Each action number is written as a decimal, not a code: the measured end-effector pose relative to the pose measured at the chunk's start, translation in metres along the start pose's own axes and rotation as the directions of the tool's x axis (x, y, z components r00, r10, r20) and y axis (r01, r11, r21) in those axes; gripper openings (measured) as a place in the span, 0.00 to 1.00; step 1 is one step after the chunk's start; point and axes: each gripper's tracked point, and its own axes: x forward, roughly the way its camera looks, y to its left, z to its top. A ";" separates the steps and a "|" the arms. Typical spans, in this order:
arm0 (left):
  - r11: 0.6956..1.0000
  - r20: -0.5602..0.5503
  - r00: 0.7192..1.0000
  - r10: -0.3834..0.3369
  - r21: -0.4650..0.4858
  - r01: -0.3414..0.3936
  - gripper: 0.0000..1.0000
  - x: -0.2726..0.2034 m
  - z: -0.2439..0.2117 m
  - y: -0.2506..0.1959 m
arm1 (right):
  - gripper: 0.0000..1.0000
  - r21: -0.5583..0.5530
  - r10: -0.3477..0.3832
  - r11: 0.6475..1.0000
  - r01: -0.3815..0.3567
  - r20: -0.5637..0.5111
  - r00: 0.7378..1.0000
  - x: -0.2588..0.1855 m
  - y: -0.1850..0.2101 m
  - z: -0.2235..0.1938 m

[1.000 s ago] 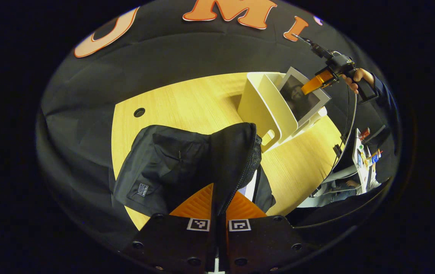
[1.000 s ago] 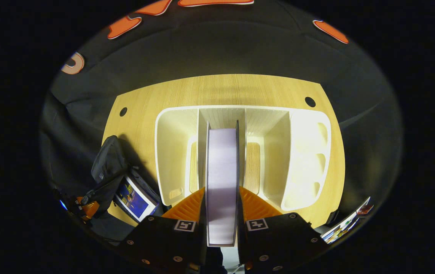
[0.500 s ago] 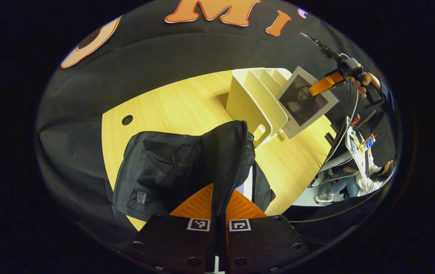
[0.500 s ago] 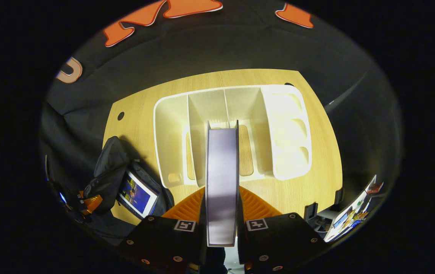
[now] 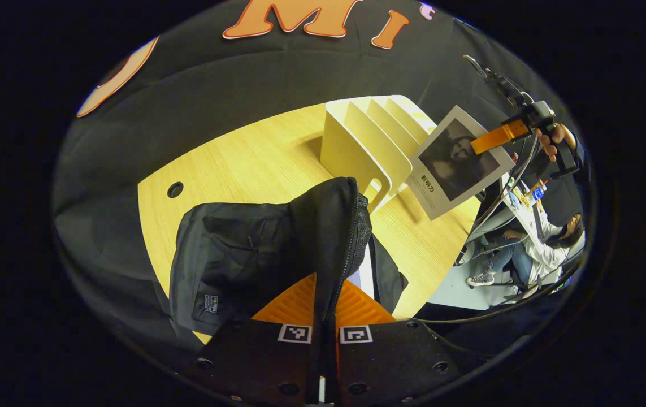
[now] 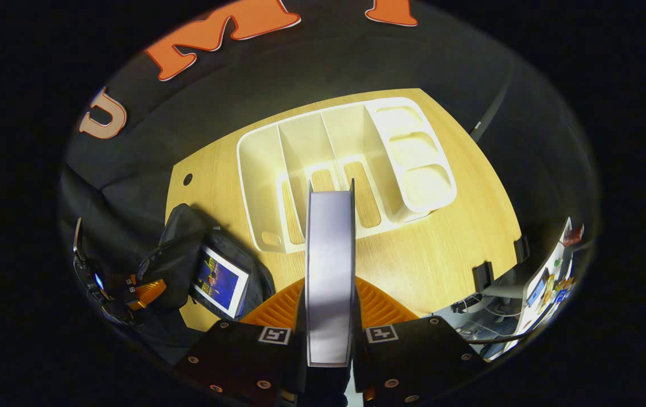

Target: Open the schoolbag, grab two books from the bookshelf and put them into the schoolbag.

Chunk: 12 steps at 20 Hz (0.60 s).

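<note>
A black schoolbag point(image 5: 243, 249) lies on the wooden table, and my left gripper point(image 5: 324, 308) is shut on its raised zippered flap point(image 5: 338, 226), holding the bag open. In the right gripper view the schoolbag point(image 6: 178, 257) sits at the lower left with a blue-covered book point(image 6: 221, 281) inside its mouth. My right gripper point(image 6: 329, 316) is shut on a second book point(image 6: 329, 271), seen edge-on with pale pages. In the left gripper view this book point(image 5: 458, 161) has a white cover with a dark portrait and hangs in the air right of the cream bookshelf point(image 5: 365, 144).
The cream bookshelf point(image 6: 345, 164) stands at the table's far side with empty slots. The table point(image 6: 441, 249) edge runs along the right, with a desk of small items point(image 6: 549, 277) and a seated person point(image 5: 532, 254) beyond it.
My right gripper has lifted the book out of the bookshelf and drawn it back and toward the bag's side. The left gripper keeps hold of the flap, shifting slightly.
</note>
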 end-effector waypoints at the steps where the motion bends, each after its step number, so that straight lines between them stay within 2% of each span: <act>1: 1.000 -0.001 1.000 -0.007 0.010 0.007 0.04 0.001 0.000 0.000 | 0.34 0.024 0.010 1.000 -0.010 0.002 1.000 -0.001 0.002 -0.011; 4: 0.999 -0.006 1.000 -0.023 0.044 0.023 0.04 0.001 -0.001 0.001 | 0.34 0.088 0.055 0.995 -0.055 -0.001 0.998 -0.003 0.008 -0.036; 8: 0.997 -0.005 0.999 -0.035 0.068 0.036 0.04 0.000 -0.002 0.000 | 0.34 0.152 0.152 0.976 -0.153 0.022 0.988 -0.005 0.026 -0.058; 12: 0.996 -0.003 0.999 -0.041 0.081 0.041 0.04 -0.001 0.000 0.002 | 0.34 0.163 0.200 0.964 -0.208 0.063 0.978 -0.017 0.033 -0.066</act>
